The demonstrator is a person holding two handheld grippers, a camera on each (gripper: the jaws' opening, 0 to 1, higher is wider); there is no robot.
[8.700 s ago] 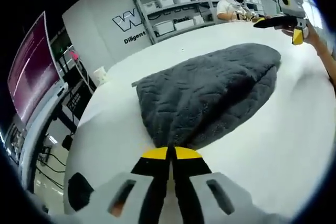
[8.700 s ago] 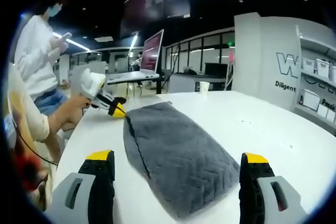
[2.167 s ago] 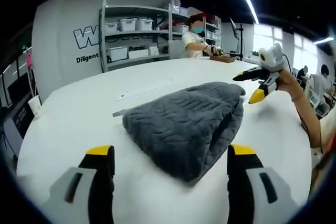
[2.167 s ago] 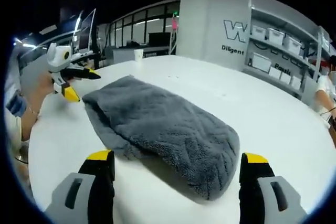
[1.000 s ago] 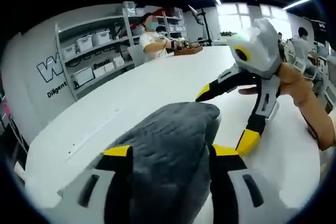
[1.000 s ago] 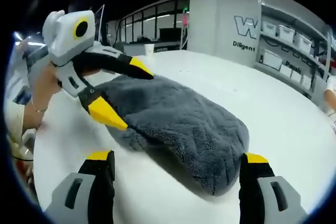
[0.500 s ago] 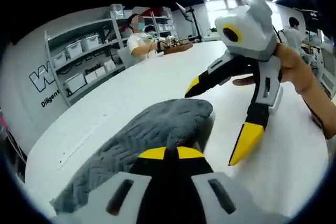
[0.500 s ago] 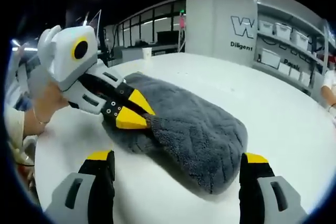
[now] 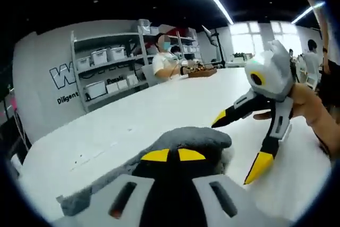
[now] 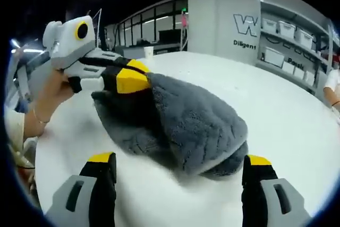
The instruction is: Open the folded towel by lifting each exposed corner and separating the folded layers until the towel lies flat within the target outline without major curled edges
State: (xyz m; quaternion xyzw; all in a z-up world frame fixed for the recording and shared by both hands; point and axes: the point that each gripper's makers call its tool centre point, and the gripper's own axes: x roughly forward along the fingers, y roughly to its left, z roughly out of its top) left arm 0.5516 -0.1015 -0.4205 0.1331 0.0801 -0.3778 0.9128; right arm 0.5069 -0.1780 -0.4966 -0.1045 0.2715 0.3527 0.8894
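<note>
Lengthwise between them, towel – left gripper pinches its end (right gripper spread).

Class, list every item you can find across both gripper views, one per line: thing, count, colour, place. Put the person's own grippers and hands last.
Towel: one, dark grey, on the table, one end lifted by the left gripper.
Table: one, white, under the towel.
Shelving unit: one, grey, against the wall, holding pale storage boxes.
Wall lettering: dark, on the white wall.
Paper cup: one, white, on the table's far edge.
Seated person: one, white top, at the far end of the table.
Left gripper: grey with yellow tips, shut on the towel's end.
Right gripper: same colours, jaws open, beside the towel.
Hands: two, one holding each gripper.
</note>
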